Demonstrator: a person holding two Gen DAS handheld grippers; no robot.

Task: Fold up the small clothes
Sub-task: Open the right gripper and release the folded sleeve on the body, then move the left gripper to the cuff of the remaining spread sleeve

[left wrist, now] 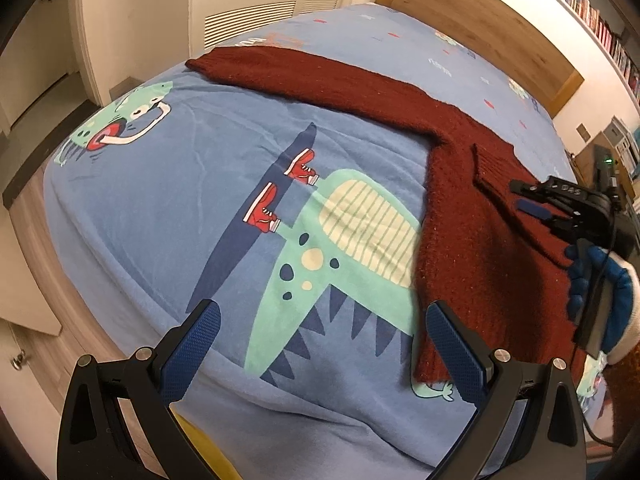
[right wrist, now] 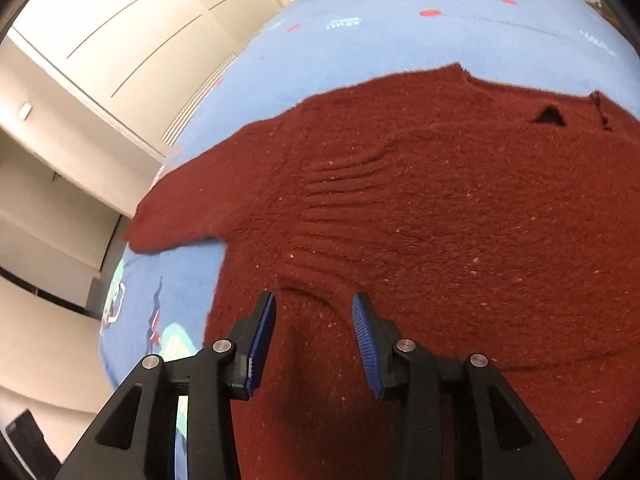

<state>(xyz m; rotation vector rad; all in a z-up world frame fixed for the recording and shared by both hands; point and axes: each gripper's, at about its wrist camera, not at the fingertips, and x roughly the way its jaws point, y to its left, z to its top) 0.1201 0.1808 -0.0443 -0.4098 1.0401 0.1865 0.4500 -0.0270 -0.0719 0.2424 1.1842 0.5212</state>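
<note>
Sweater (left wrist: pixel 460 220), dark red and fuzzy, lies spread flat on the bed's blue sheet (left wrist: pixel 200 184), which is printed with a green dinosaur in red sneakers. One sleeve (left wrist: pixel 304 76) stretches out long toward the far corner of the bed, while the body of the garment sits over on the right side.

The left gripper (left wrist: pixel 320 344) hangs above the sheet with its blue-padded fingers (left wrist: pixel 192 352) spread wide apart. Nothing sits between them; below the gap is the dinosaur print, and the right-hand finger overlaps the sweater's lower hem corner in the wrist view, though I cannot tell whether it touches the knit.

The right gripper (right wrist: pixel 314 340) is low over the body of the sweater, its fingers (right wrist: pixel 262 344) partly open with a moderate gap. A raised ridge of the knit stands in that gap, and ripples of cloth fan out from just ahead of the tips, yet the pads are not closed on the fabric. From the left wrist view, this same tool shows at the right edge, held in a hand wearing a blue and white glove (left wrist: pixel 604 300), resting over the sweater.

A wooden headboard (left wrist: pixel 500 32) runs along the far side of the bed, and a shelf of books (left wrist: pixel 592 16) sits above it.
</note>
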